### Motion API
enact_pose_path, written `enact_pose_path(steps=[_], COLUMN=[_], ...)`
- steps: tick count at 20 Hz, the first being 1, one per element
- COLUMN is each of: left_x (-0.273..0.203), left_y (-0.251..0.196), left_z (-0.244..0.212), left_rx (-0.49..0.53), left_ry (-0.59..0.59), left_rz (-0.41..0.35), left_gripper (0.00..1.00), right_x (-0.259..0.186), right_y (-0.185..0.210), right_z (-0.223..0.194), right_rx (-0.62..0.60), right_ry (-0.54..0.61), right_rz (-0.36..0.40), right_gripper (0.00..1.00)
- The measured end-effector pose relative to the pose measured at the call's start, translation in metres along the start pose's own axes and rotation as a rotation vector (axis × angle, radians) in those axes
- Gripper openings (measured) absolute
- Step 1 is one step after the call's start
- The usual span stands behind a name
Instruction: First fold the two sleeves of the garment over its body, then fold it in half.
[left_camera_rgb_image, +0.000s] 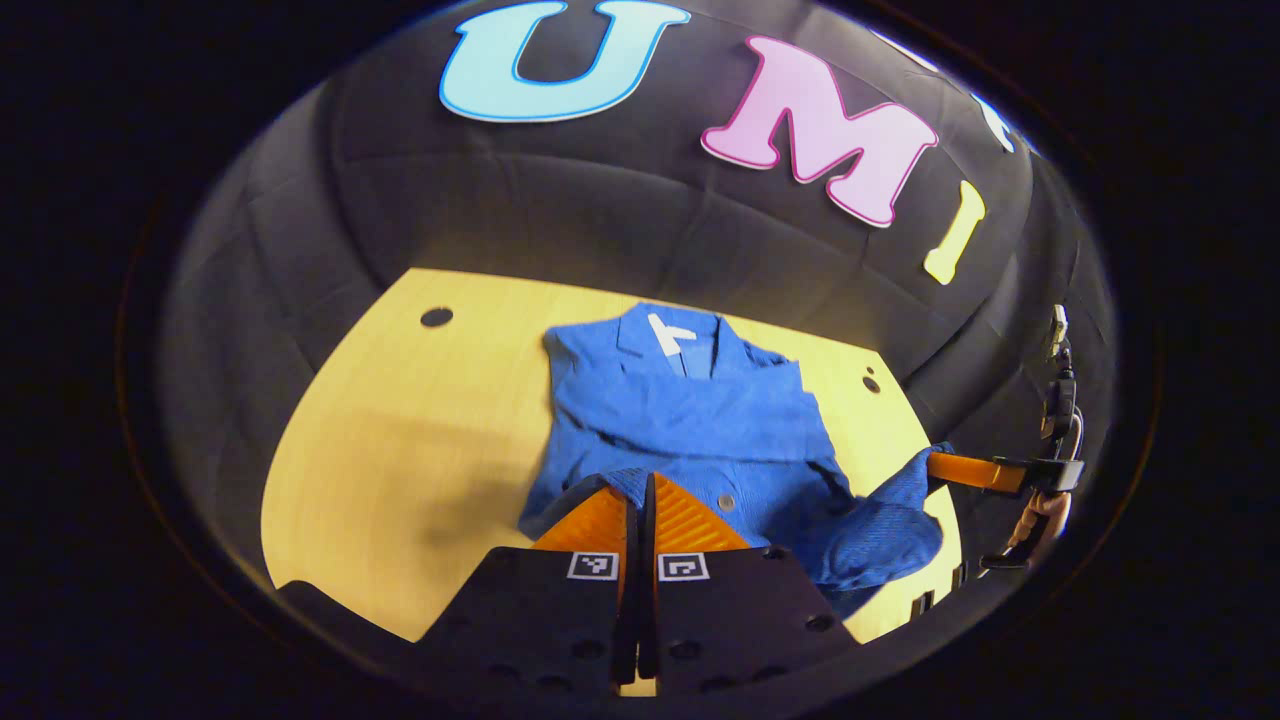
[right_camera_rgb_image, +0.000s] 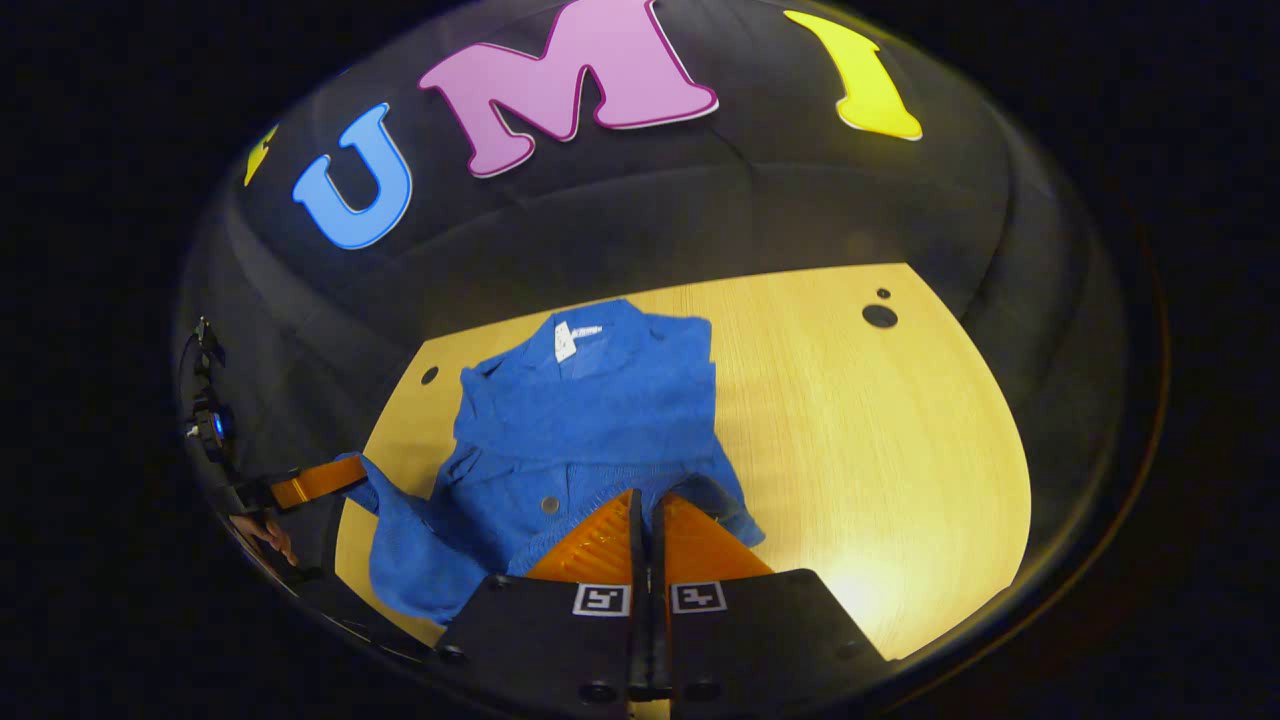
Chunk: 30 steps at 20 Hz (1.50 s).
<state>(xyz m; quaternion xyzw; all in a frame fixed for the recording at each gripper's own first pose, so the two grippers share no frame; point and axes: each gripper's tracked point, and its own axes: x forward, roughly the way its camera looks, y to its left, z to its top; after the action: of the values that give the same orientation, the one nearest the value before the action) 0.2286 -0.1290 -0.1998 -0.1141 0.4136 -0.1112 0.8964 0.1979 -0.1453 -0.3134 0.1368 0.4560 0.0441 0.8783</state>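
A blue garment (left_camera_rgb_image: 700, 420) is laid on the yellow surface (left_camera_rgb_image: 400, 450), collar (right_camera_rgb_image: 585, 335) at the far end, so its long axis runs near to far. Both sleeves seem already folded over the body. Its near hem is pinched at both corners: the left claw (left_camera_rgb_image: 640, 490) and right claw (right_camera_rgb_image: 645, 505) are each clenched on cloth. The collar lies straight ahead of both claws.

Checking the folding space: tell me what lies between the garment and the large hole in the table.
Nothing: in the right gripper view, bare table runs from the garment to the hole.
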Motion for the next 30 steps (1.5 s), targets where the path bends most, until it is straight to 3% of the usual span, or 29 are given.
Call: enact_pose_path(steps=[9,12,15,18,19,21,22,24,26,30], left_x=[0.112,0.16,0.208,0.246,0.26,0.274,0.279,0.27,0.251,0.196], left_y=[0.034,0.05,0.071,0.082,0.078,0.08,0.085,0.091,0.091,0.077], left_z=[0.119,0.142,0.172,0.163,0.156,0.141,0.139,0.139,0.146,0.167], left_rx=[0.169,0.146,0.179,0.224,0.222,0.21,0.205,0.208,0.205,0.135], left_ry=[-0.141,-0.187,-0.324,-0.3,-0.271,-0.231,-0.223,-0.213,-0.231,-0.337], left_rz=[0.087,0.093,0.103,0.103,0.073,0.076,0.107,0.17,0.213,0.223], left_gripper=[0.0,0.0,0.0,0.02,0.28,0.78,0.83,0.83,0.84,0.85], right_x=[0.1,0.144,0.187,0.227,0.239,0.25,0.256,0.254,0.244,0.199], right_y=[-0.011,-0.018,-0.023,-0.04,-0.049,-0.057,-0.06,-0.066,-0.065,-0.054], right_z=[0.139,0.163,0.187,0.196,0.192,0.18,0.172,0.161,0.161,0.158], right_rx=[-0.066,-0.089,-0.099,-0.101,-0.099,-0.089,-0.091,-0.115,-0.129,-0.133], right_ry=[-0.181,-0.229,-0.259,-0.281,-0.274,-0.242,-0.22,-0.188,-0.217,-0.292], right_rz=[-0.044,-0.086,-0.103,-0.142,-0.169,-0.184,-0.186,-0.196,-0.193,-0.188], right_gripper=[0.0,0.0,0.0,0.02,0.1,0.39,0.59,1.0,0.99,0.99])
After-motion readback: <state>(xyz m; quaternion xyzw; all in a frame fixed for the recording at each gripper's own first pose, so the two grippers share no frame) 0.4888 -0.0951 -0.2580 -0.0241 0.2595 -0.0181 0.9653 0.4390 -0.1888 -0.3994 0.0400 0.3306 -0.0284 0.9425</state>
